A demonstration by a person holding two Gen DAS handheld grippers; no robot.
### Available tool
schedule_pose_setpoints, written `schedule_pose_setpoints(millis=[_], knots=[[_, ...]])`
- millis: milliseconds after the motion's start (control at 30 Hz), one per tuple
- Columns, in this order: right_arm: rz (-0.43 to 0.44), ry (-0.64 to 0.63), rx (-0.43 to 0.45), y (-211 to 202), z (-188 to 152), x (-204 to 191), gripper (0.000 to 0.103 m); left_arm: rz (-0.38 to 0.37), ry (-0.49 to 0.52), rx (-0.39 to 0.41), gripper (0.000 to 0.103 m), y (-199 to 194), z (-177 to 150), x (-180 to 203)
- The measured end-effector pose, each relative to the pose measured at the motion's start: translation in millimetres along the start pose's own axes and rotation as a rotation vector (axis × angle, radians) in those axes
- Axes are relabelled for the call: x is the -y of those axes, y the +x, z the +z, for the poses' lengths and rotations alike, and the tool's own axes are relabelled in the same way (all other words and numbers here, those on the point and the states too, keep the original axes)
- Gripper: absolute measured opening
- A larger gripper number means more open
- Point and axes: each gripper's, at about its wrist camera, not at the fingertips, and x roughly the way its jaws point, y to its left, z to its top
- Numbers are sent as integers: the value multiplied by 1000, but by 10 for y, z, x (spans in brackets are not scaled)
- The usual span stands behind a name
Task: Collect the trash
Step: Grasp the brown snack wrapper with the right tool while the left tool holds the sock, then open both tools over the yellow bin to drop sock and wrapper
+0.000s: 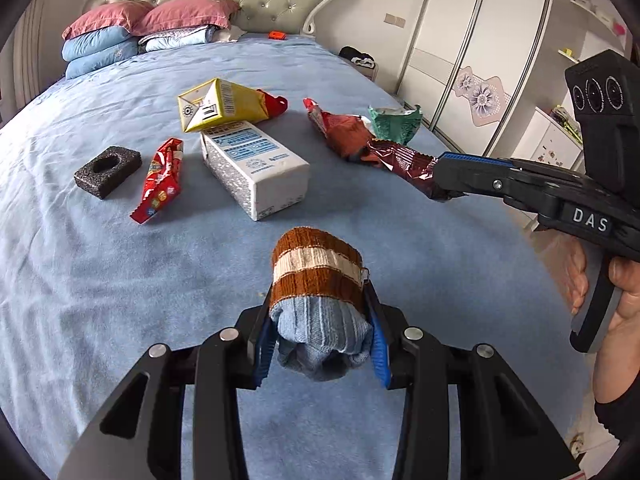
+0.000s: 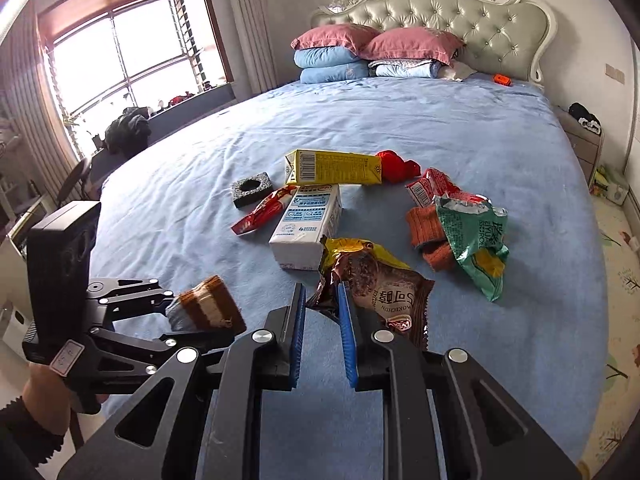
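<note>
Left gripper (image 1: 320, 344): blue pads clamped on rolled sock (image 1: 318, 300), grey-blue end between fingers, brown-and-cream striped end sticking out past fingertips; long axis runs along fingers, pointing away from camera.

Right gripper (image 2: 322, 300): fingers nearly together, pinching crumpled end of brown snack wrapper (image 2: 384, 284); wrapper body extends beyond fingertips and to right, long axis slanting forward-right.

Both held above blue bedspread (image 1: 100, 280). White carton (image 1: 256, 168), yellow carton (image 1: 220, 106), red wrapper (image 1: 160, 180), green wrapper (image 2: 472, 240) lie well beyond fingertips.
</note>
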Motion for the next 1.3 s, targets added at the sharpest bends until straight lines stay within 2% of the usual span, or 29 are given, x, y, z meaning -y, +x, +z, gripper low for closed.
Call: schedule_pose_setpoints(millis=[300, 667, 1033, 1300], knots=[[-59, 11, 56, -701, -271, 134, 17, -93, 94, -7, 40, 37, 61, 714], [-212, 113, 88, -1597, -880, 821, 17, -232, 252, -67, 40, 439, 226, 1923], [-374, 262, 81, -2422, -1685, 1615, 17, -381, 412, -200, 40, 1109, 183, 3307], [-447, 401, 30, -2678, -2380, 2159, 17, -462, 489, -342, 40, 1687, -15, 4118]])
